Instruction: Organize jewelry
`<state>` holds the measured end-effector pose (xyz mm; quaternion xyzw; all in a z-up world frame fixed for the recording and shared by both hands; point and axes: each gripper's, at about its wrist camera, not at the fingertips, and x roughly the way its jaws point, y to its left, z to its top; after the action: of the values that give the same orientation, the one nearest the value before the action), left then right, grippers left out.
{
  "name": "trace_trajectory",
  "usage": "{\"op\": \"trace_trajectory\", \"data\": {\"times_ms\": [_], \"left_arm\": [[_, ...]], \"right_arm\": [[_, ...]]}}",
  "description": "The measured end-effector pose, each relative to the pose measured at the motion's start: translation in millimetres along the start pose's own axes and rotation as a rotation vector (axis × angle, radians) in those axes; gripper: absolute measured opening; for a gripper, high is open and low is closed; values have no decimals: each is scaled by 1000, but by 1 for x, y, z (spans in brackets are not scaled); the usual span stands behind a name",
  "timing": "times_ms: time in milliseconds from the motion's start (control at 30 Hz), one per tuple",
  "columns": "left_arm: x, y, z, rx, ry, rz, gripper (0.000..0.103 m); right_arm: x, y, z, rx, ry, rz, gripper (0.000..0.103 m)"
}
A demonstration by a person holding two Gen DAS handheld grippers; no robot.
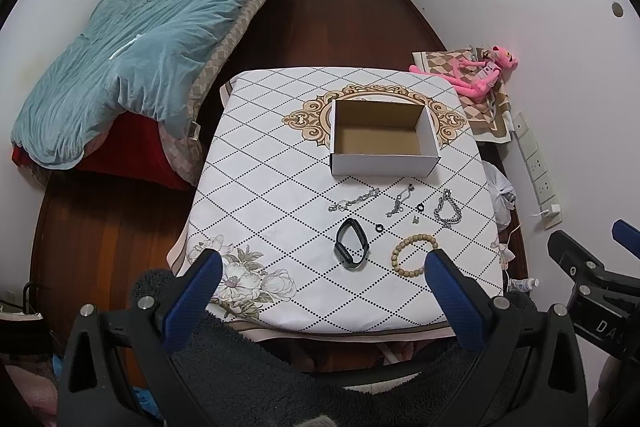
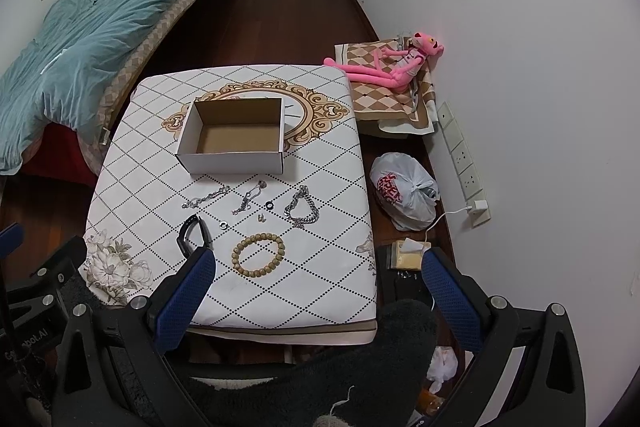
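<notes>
Both grippers hang above the near table edge w/ jaws spread wide, holding nothing: left gripper [image 1: 324, 273], right gripper [image 2: 318, 271]. The open white cardboard box [image 2: 232, 163] sits empty mid-table. Just in front lie thin silver chains [image 2: 206, 197], a chunky silver chain bracelet [image 2: 302, 213], a black watch band [image 1: 351, 245] & a tan wooden bead bracelet [image 2: 259, 254]. Best start, I think: go low over the beads, pinch one side, lift slow, drop in box.
</notes>
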<state>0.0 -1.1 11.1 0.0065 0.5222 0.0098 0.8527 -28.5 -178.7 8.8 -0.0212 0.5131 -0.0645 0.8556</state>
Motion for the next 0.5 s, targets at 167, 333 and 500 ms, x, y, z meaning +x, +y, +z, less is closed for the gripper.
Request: {"op": "trace_trajectory", "data": {"times_ms": [167, 333, 500], "left_arm": [[0, 2, 0, -1, 0, -3, 103], [-2, 1, 1, -1, -1, -4, 103], [-2, 2, 1, 0, -1, -5, 103]], "right_arm": [[0, 1, 0, 1, -1, 0, 103], [-3, 2, 1, 0, -8, 3, 103], [-2, 1, 1, 2, -2, 6, 103]]}}
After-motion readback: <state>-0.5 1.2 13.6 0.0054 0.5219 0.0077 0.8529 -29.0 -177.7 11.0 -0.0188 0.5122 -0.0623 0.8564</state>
